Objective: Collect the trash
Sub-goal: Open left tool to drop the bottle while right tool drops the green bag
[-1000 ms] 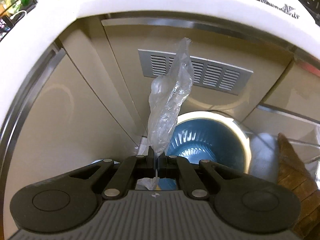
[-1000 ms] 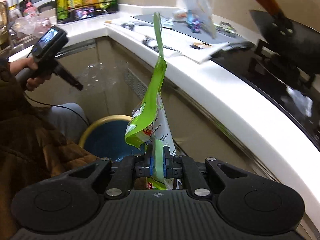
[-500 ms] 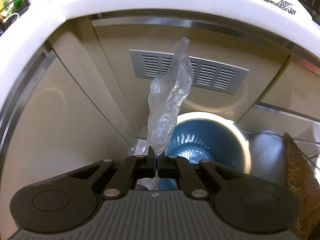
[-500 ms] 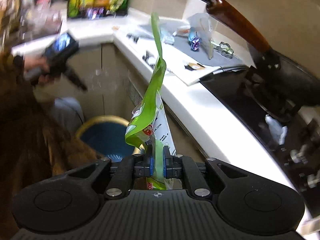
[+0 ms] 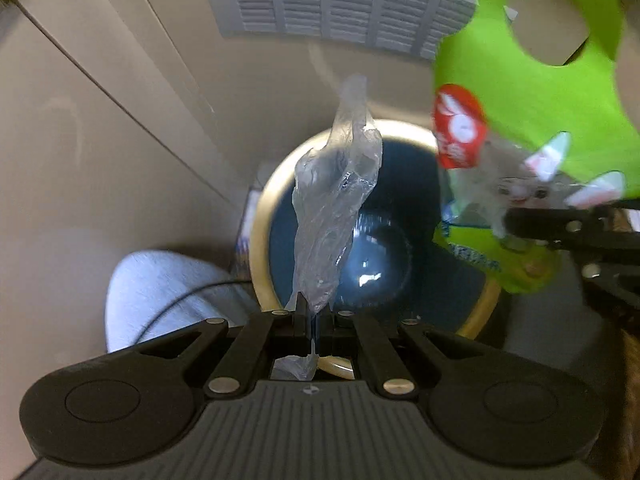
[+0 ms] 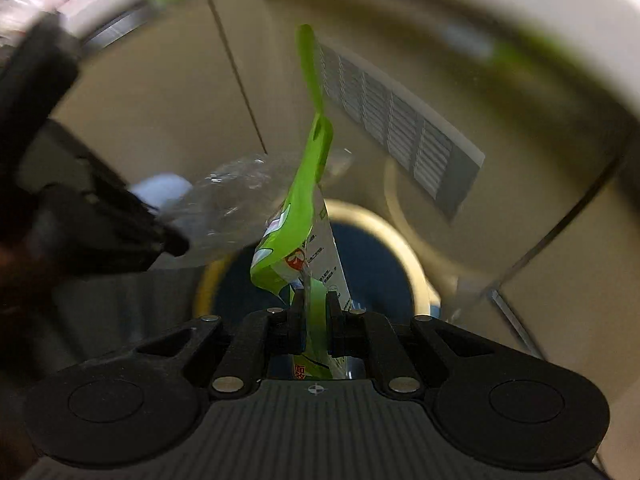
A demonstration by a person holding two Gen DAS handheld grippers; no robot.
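Note:
My left gripper (image 5: 313,316) is shut on a crumpled clear plastic bag (image 5: 334,208), which hangs straight over a blue trash bin with a yellow rim (image 5: 264,224). My right gripper (image 6: 316,312) is shut on a bright green snack packet (image 6: 310,200) with a red logo and a cat picture. The bin (image 6: 376,264) lies below it. In the left wrist view the green packet (image 5: 532,92) and the right gripper (image 5: 516,220) sit at the right, above the bin's right rim. In the right wrist view the left gripper (image 6: 176,246) and its clear bag (image 6: 232,204) show blurred at the left.
Beige cabinet doors (image 5: 80,140) with a grey vent grille (image 5: 340,12) stand behind the bin. A white counter edge (image 6: 540,4) curves overhead. A person's pale-trousered knee (image 5: 160,292) and a thin black cable (image 5: 188,292) are left of the bin.
Both grippers have dropped toward the bin. The right one swung from the counter down beside the left, so the green packet now fills the right of the left wrist view. Both grips are unchanged.

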